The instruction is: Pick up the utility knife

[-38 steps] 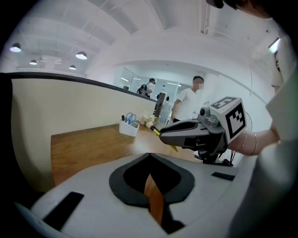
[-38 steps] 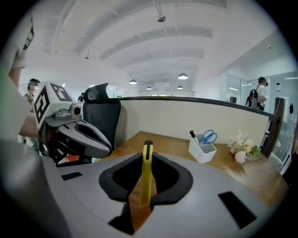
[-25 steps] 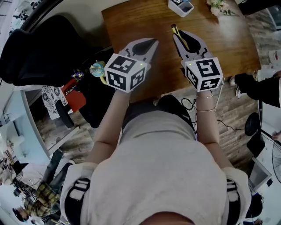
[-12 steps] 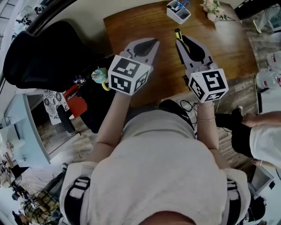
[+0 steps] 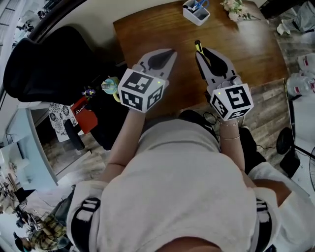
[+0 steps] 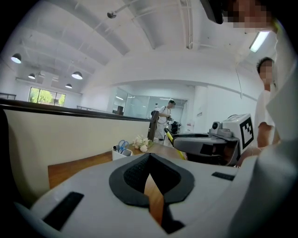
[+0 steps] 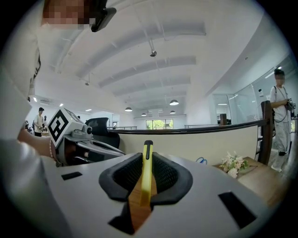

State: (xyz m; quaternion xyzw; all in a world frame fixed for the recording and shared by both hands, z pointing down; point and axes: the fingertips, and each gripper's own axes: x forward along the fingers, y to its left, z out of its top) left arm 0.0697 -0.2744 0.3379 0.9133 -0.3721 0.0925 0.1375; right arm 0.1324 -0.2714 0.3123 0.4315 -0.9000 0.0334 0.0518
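Observation:
The utility knife [image 5: 199,47] is slim and yellow with a black tip, and it pokes out past the front of my right gripper [image 5: 203,52]. That gripper is shut on the knife [image 7: 147,174], whose body stands upright between the black pads, held above the wooden table [image 5: 147,29]. My left gripper [image 5: 170,50] hovers beside it on the left, jaws together and nothing between them. The left gripper view [image 6: 150,157] shows only table wood through the slit. Seen from the left gripper, the knife [image 6: 173,145] juts from the right gripper.
A white pen holder [image 5: 196,11] with scissors and a small bunch of flowers [image 5: 235,7] stand at the table's far edge. A black office chair [image 5: 44,59] sits to the left, with a red object [image 5: 83,109] and a small toy [image 5: 109,84] beside the table's left edge.
My right gripper has lifted slightly with the knife still in it. The left gripper has hardly moved. A person at the right edge has moved out of view.

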